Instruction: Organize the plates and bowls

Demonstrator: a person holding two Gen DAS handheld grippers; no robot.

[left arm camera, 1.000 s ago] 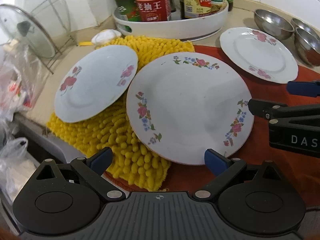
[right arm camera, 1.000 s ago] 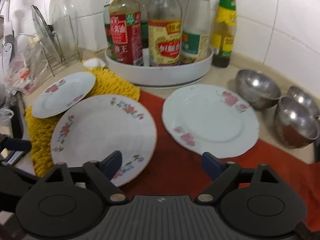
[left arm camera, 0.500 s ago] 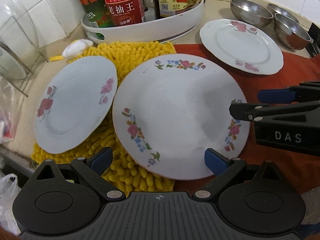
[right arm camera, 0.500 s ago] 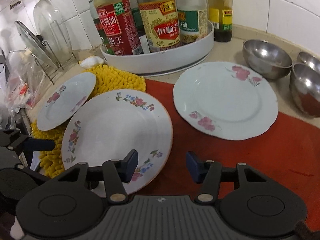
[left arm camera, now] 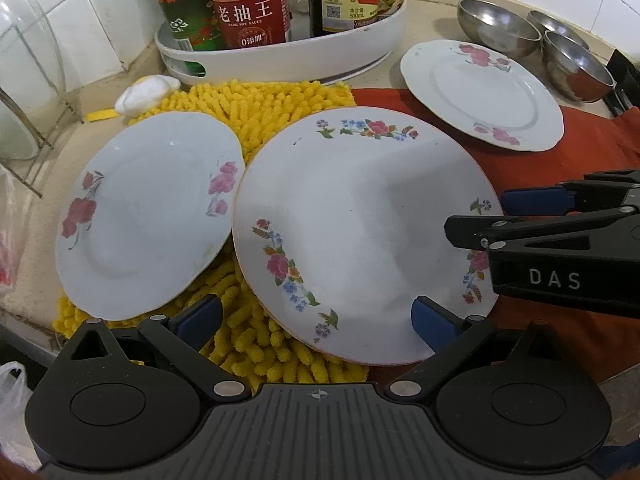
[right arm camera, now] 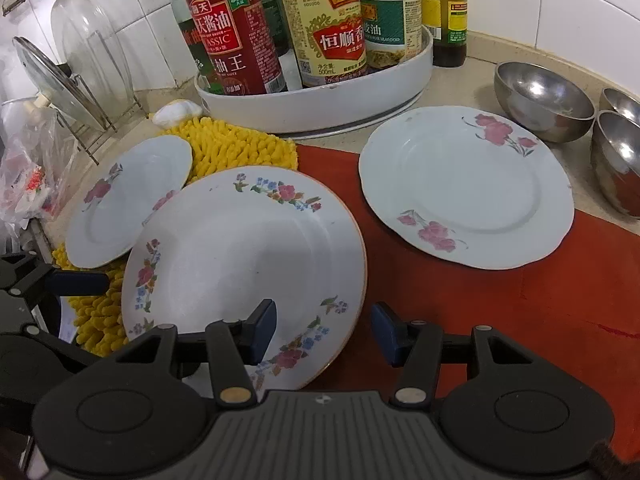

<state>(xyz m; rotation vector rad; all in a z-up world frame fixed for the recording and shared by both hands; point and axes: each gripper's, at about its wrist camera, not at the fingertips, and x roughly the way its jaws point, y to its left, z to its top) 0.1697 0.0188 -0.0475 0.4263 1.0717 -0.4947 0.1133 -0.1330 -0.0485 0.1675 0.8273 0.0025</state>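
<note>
Lying at the centre of the counter: a large round glazed plate [left arm camera: 360, 232], smooth and white, thin orange rim, sprigs of pink, blue and orange flowers around its edge, one side resting on a shaggy yellow chenille mat [left arm camera: 256, 120], the other on a flat rust-red cloth [right arm camera: 500, 300]. Sitting beside it on the mat: a smaller scalloped plate [left arm camera: 148, 216] with pink blossoms, its edge tucked just under the big plate's rim. Lying well apart on the red cloth: a second scalloped plate [right arm camera: 464, 188] of the same pink pattern. Clustering beyond that, on bare beige stone: three shiny steel bowls [right arm camera: 544, 100], hemispherical, mirror-polished.

Hovering low at the big plate's near edge: the left gripper [left arm camera: 316, 316], black plastic with blue rubbery pads, spread wide, holding nothing. Reaching over the same plate's right rim: the right gripper [right arm camera: 324, 330], jaws partly apart, one blue pad above the glazed face and the other off the edge over the cloth, straddling the rim without pinching it.

Standing behind: a round white plastic tray [right arm camera: 320, 104] packed with tall sauce bottles [right arm camera: 236, 36], glass and glossy labels. Leaning in a wire rack [right arm camera: 96, 120] at far left: domed glass lids. Crumpling nearby: a clear plastic bag [right arm camera: 32, 176].
</note>
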